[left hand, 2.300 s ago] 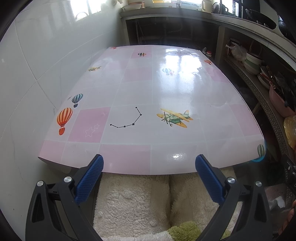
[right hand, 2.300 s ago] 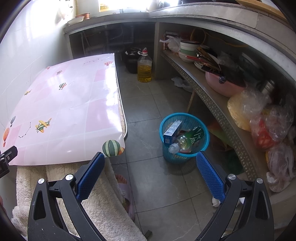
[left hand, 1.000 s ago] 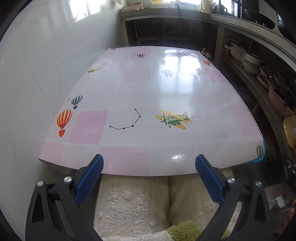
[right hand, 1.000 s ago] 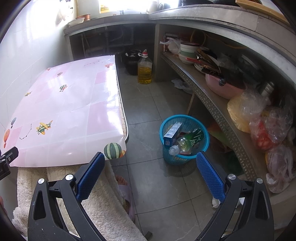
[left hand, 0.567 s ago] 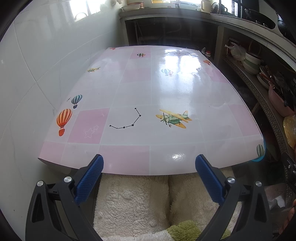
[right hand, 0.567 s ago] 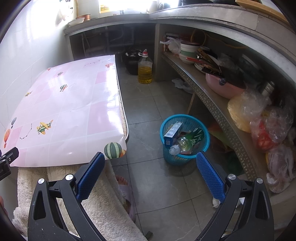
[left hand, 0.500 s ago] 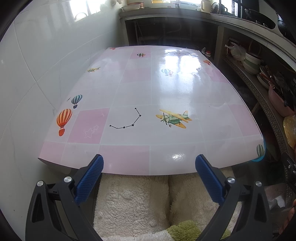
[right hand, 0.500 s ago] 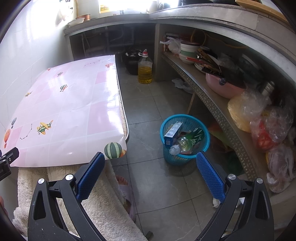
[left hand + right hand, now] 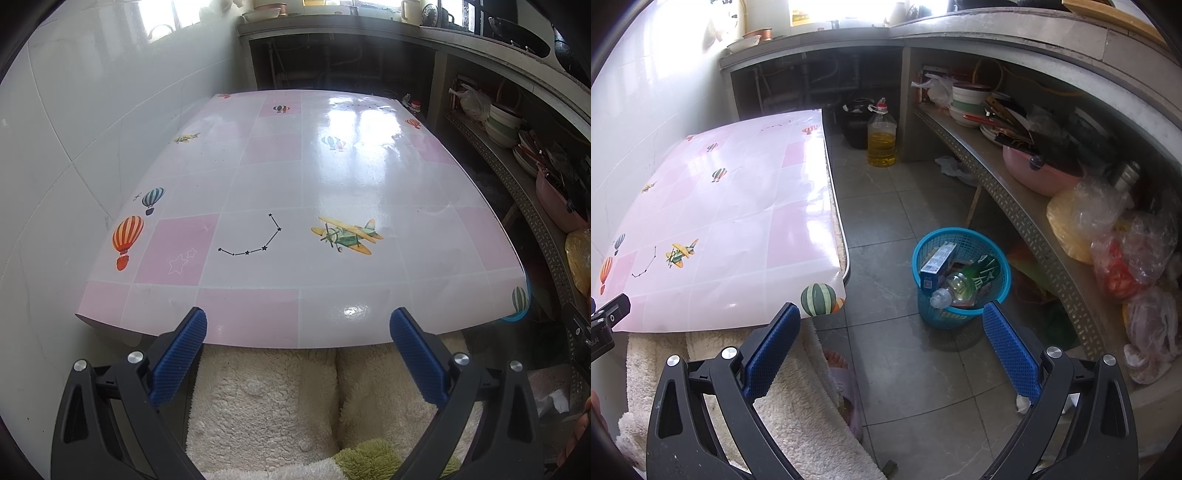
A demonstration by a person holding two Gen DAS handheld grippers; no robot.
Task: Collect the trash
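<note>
A blue mesh trash basket stands on the floor to the right of the table. It holds a blue and white box, a clear plastic bottle and a green wrapper. My right gripper is open and empty, held above the floor between the table corner and the basket. My left gripper is open and empty at the near edge of the pink tablecloth table, whose top is bare.
A cream fleece cushion lies below the table's near edge. A metal shelf on the right holds bowls, a pink basin and plastic bags. An oil jug stands on the floor at the back. White tiled wall runs along the left.
</note>
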